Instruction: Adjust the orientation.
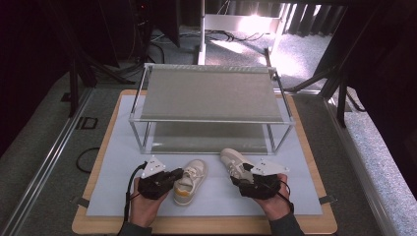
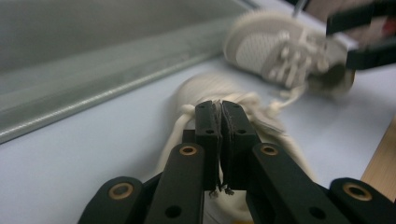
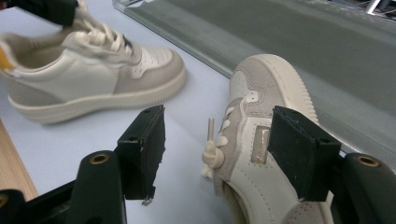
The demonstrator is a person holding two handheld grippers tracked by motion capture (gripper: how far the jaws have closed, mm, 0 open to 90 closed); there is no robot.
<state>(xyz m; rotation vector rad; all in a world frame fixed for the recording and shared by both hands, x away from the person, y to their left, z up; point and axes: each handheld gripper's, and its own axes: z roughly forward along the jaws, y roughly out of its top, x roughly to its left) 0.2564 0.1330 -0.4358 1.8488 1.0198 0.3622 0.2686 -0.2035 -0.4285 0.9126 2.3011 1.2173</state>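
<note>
Two grippers: left gripper fingers pinch a shoe's tongue; right gripper fingers spread around another shoe.

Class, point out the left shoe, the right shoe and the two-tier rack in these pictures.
left shoe (image 1: 189,181): high view, on its tongue and laces.
right shoe (image 3: 261,100): right gripper view, on its toe cap.
two-tier rack (image 1: 209,93): high view, on its top shelf.

Place: you're in a lab-style recording setup.
Surface: your wooden board sits under a pale mat.
Floor: grey carpet with loose cables.
Surroundings: dark curtains, metal rails.
</note>
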